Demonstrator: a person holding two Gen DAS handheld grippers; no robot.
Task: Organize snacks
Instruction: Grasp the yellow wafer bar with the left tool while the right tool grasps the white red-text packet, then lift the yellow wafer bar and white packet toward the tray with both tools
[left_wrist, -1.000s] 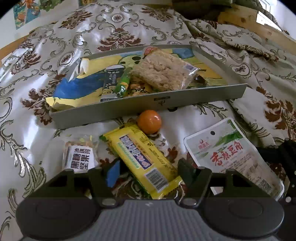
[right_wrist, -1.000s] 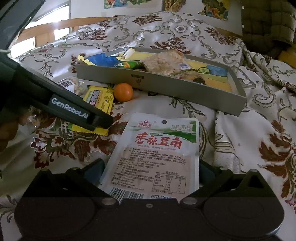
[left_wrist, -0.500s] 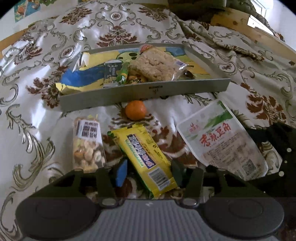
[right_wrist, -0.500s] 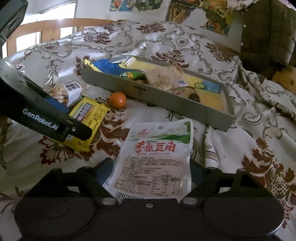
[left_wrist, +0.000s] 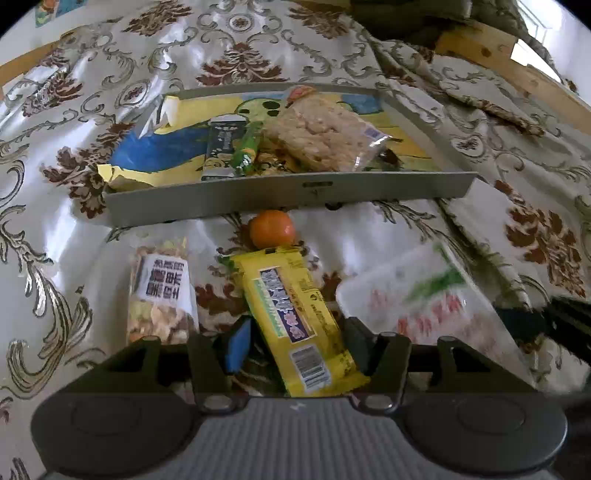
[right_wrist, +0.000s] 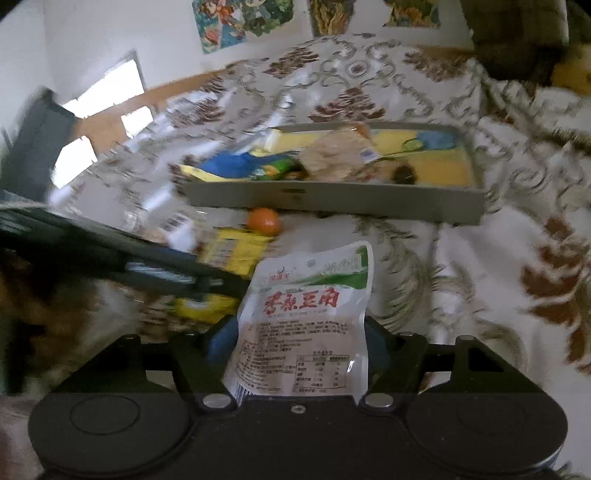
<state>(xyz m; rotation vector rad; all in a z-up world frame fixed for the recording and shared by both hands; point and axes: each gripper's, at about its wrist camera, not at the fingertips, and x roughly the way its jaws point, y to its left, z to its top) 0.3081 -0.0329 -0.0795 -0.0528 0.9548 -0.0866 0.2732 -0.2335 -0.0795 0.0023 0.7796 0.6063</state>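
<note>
My left gripper (left_wrist: 295, 343) is shut on a yellow snack bar (left_wrist: 291, 314) and holds it over the bedspread. My right gripper (right_wrist: 295, 343) is shut on a white and green snack pouch (right_wrist: 306, 314) and holds it lifted; the pouch shows blurred in the left wrist view (left_wrist: 424, 299). A grey tray (left_wrist: 288, 195) lies ahead with a rice cake pack (left_wrist: 321, 133), a dark packet (left_wrist: 221, 144) and a green tube (left_wrist: 245, 151) inside. An orange (left_wrist: 271, 229) rests in front of the tray. A nut pack (left_wrist: 160, 295) lies to the left.
Everything lies on a patterned bedspread (left_wrist: 55, 221). A wooden bed frame (left_wrist: 498, 55) runs along the far right. The left gripper's arm (right_wrist: 110, 251) crosses the right wrist view at the left. Posters (right_wrist: 240, 22) hang on the wall behind.
Both grippers have closed on their packets and lifted them. The white pouch has risen off the bedspread, and the right view has swung and blurred.
</note>
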